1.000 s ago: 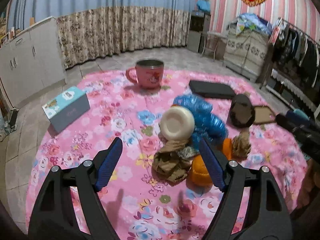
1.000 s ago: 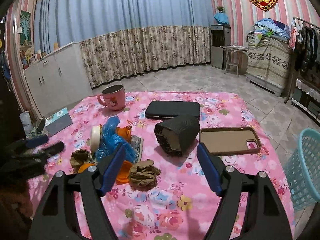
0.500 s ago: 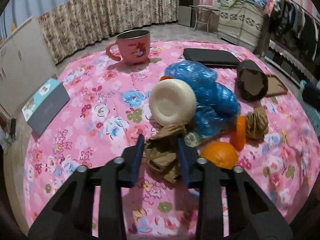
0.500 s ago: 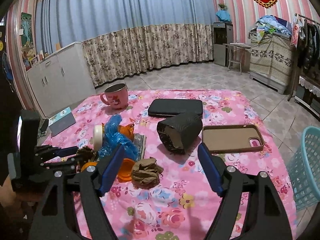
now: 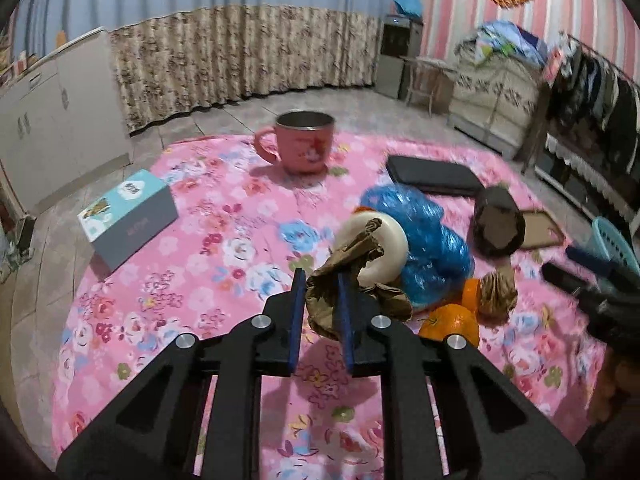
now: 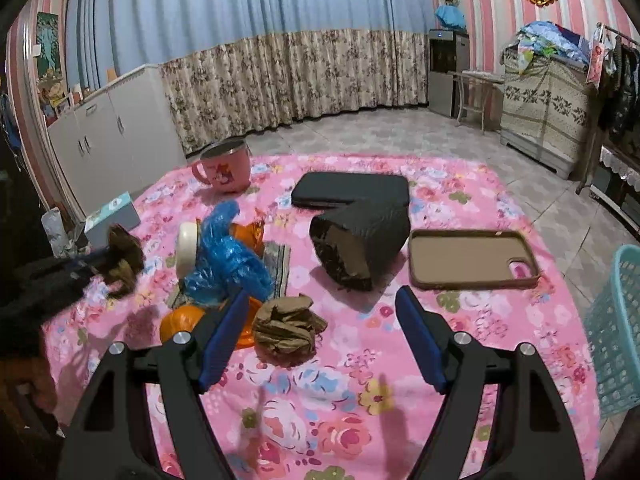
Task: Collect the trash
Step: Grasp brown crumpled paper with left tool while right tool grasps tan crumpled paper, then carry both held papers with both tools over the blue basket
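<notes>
Left wrist view: crumpled brown paper wad [image 5: 326,300] pinched between the blue pads of the left gripper [image 5: 322,300], jaws drawn in tight on it, wad apparently raised clear of the pink floral cloth [image 5: 224,256]; a loose flap trails toward the white tape roll [image 5: 374,242] and blue plastic bag [image 5: 424,248] behind; from the right wrist view the same wad [image 6: 122,258] hangs at the left gripper's tip over the cloth's left side; second brown paper wad [image 6: 286,330] sits on the cloth just ahead of the right gripper [image 6: 320,334], jaws spread wide and empty; oranges [image 6: 182,320] beside it; teal basket [image 6: 614,328] off the cloth's right edge, well apart from the held wad. Judgement: carry step in hand; grip is on soft paper, so keep the squeeze steady, lift the trailing flap free of the tape roll, and cross high above the black pouch [image 6: 362,242] and phone case [image 6: 472,260] toward the basket; release only once over its rim.
</notes>
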A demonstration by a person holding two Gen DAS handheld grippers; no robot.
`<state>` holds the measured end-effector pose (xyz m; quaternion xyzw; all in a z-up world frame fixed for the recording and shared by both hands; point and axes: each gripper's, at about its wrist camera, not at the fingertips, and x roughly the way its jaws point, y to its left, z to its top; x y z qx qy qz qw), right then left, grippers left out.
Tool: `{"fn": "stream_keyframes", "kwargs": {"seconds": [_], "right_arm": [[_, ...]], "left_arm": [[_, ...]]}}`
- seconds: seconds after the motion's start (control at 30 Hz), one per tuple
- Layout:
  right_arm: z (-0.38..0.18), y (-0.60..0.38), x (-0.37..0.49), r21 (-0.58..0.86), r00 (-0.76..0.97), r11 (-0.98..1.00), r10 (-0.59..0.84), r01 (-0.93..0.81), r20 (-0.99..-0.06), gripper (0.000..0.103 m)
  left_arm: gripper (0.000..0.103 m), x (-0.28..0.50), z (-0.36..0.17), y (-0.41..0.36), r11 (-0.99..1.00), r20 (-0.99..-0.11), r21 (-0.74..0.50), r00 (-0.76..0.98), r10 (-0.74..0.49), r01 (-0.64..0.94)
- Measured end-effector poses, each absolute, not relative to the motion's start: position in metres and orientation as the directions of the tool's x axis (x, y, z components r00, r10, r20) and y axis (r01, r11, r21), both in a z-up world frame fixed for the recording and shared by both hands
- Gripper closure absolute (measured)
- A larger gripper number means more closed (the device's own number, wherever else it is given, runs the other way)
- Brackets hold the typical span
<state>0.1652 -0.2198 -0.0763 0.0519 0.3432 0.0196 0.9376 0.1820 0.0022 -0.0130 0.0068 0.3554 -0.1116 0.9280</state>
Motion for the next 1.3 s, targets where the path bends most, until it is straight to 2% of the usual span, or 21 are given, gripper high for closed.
{"fn": "stream_keyframes", "kwargs": {"seconds": [0.33,0.4,0.47,0.63,0.87,1.17,1.3], "right_arm": [[-0.107,-0.196,0.186,0.079,0.673,0.996,0.085,-0.040,-0.735,0.029],[-0.113,-0.195,0.191,0.082,0.658,0.996,0.084,-0.034,-0.748,0.032],[-0.116,-0.193,0.193,0.095,0.641,0.994,0.109,-0.056,-0.760,0.061],[-0.099,-0.191,0.179,0.085,0.674,0.992,0.126,-0.094,-0.728,0.062],[-0.058,-0.202,0.153,0.079,0.765,0.992,0.130,-0.103,-0.631,0.062],[-0.044,-0.216,0.150,0.098,0.790,0.991,0.129,-0.087,-0.599,0.062],[-0.035,-0.223,0.146,0.115,0.808,0.990,0.130,-0.077,-0.575,0.062]], "left_arm": [[0.089,0.179,-0.008,0.004,0.969,-0.648,-0.085,0.726,-0.230,0.231],[0.089,0.179,-0.008,0.004,0.969,-0.646,-0.086,0.728,-0.232,0.233],[0.089,0.179,-0.008,0.004,0.969,-0.648,-0.089,0.725,-0.233,0.232],[0.089,0.176,-0.004,0.004,0.968,-0.636,-0.098,0.734,-0.238,0.230],[0.089,0.171,0.003,0.001,0.970,-0.609,-0.085,0.759,-0.232,0.228],[0.089,0.168,0.008,-0.002,0.977,-0.583,-0.047,0.789,-0.196,0.208],[0.089,0.169,0.013,-0.006,0.973,-0.570,-0.061,0.793,-0.216,0.221]]}}
